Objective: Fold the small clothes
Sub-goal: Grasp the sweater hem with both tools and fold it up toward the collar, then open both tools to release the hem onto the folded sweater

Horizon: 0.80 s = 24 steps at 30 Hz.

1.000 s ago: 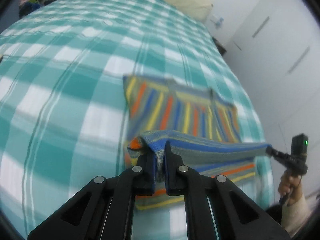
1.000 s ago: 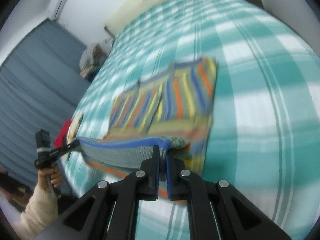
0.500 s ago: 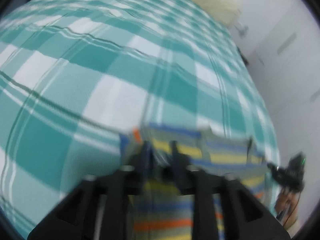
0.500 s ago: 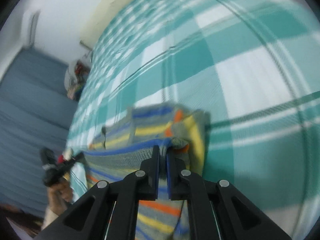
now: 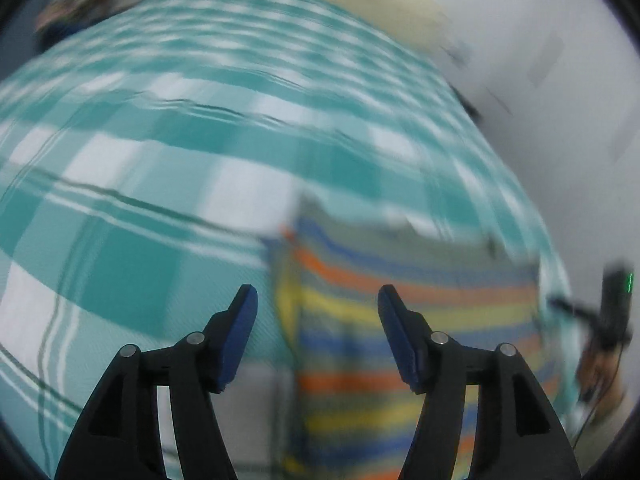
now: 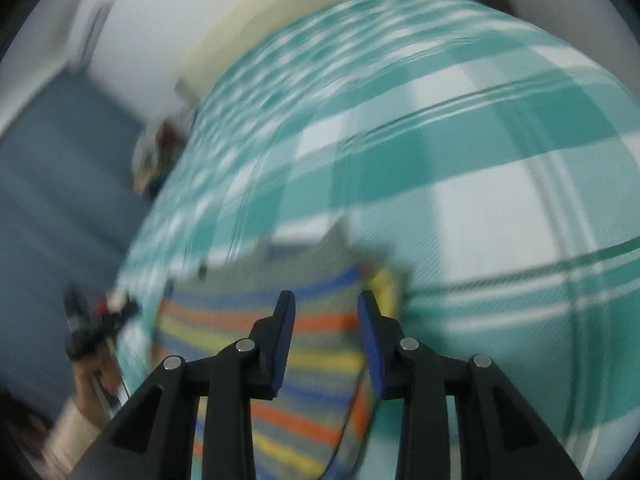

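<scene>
A small striped garment (image 5: 400,320) in orange, yellow, blue and grey lies folded on the teal-and-white checked bedspread (image 5: 140,200). My left gripper (image 5: 318,300) hovers over its left edge, jaws opening, nothing pressed between the pads. In the right wrist view the same garment (image 6: 304,344) lies under my right gripper (image 6: 326,308), whose jaws are opening above the cloth's right corner without gripping it. Each view shows the other gripper in a hand at the garment's far side. Both pictures are blurred.
A cream pillow (image 5: 360,4) lies at the head of the bed. White wardrobe doors (image 5: 560,100) stand to the right of the bed. A blue curtain (image 6: 60,180) and a heap of clothes (image 6: 156,160) are on the other side.
Both grippers carried the lifted garment edge forward over the rest of it and lowered it. Both have let go of the cloth and their jaws have spread apart.
</scene>
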{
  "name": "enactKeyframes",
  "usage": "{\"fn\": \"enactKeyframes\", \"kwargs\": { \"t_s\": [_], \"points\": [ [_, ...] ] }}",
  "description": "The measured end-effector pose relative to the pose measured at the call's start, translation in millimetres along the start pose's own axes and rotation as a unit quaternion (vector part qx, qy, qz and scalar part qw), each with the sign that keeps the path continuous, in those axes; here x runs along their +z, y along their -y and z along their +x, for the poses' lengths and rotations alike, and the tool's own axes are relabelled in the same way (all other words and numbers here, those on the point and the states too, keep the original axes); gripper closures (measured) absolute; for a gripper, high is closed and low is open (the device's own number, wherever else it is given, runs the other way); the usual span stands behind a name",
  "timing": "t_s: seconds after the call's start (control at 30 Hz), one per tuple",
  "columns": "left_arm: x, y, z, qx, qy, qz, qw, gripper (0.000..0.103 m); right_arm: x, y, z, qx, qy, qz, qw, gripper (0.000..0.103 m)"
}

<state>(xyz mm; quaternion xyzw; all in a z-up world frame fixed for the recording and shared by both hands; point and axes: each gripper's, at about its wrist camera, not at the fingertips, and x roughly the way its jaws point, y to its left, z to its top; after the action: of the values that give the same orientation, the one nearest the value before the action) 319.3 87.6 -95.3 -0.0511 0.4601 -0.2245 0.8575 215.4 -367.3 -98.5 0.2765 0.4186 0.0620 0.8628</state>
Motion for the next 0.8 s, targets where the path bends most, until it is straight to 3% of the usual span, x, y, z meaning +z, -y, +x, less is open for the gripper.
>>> {"fn": "enactKeyframes", "kwargs": {
  "t_s": [0.07, 0.13, 0.23, 0.3, 0.43, 0.63, 0.73, 0.8],
  "points": [
    [-27.7, 26.8, 0.9, 0.0, -0.022, 0.065, 0.9977, 0.038, -23.8, -28.5, 3.8, 0.003, -0.031, -0.066, 0.997, 0.069],
    [-61.3, 41.3, 7.7, 0.031, -0.055, 0.111, 0.9918, 0.038, -55.3, -55.8, 5.8, 0.007, -0.069, -0.138, 0.988, 0.069],
    [-92.6, 35.7, 11.2, 0.091, -0.069, 0.129, 0.9851, 0.034, -95.7, -69.7, 14.0, -0.05, -0.114, -0.213, 0.969, 0.069],
    [-100.6, 26.3, 4.1, 0.09, -0.069, 0.11, 0.9874, 0.033, -120.8, -65.3, 15.1, -0.096, -0.139, -0.245, 0.955, 0.072],
    [-110.3, 24.7, -9.1, 0.115, -0.07, 0.111, 0.9847, 0.033, -143.1, -56.8, -4.2, -0.131, -0.131, -0.255, 0.949, 0.071],
    [-126.8, 30.4, -38.0, 0.147, -0.068, 0.104, 0.9813, 0.031, -146.2, -46.1, -19.6, -0.148, -0.123, -0.219, 0.957, 0.07],
    [-138.8, 44.8, -57.8, 0.145, -0.047, 0.104, 0.9829, 0.021, -158.2, -53.7, -46.2, -0.159, -0.092, -0.2, 0.962, 0.065],
    [-147.9, 64.4, -68.8, 0.134, -0.024, 0.108, 0.9848, 0.015, -165.6, -61.0, -57.8, -0.171, -0.072, -0.198, 0.962, 0.054]
  ]
}}
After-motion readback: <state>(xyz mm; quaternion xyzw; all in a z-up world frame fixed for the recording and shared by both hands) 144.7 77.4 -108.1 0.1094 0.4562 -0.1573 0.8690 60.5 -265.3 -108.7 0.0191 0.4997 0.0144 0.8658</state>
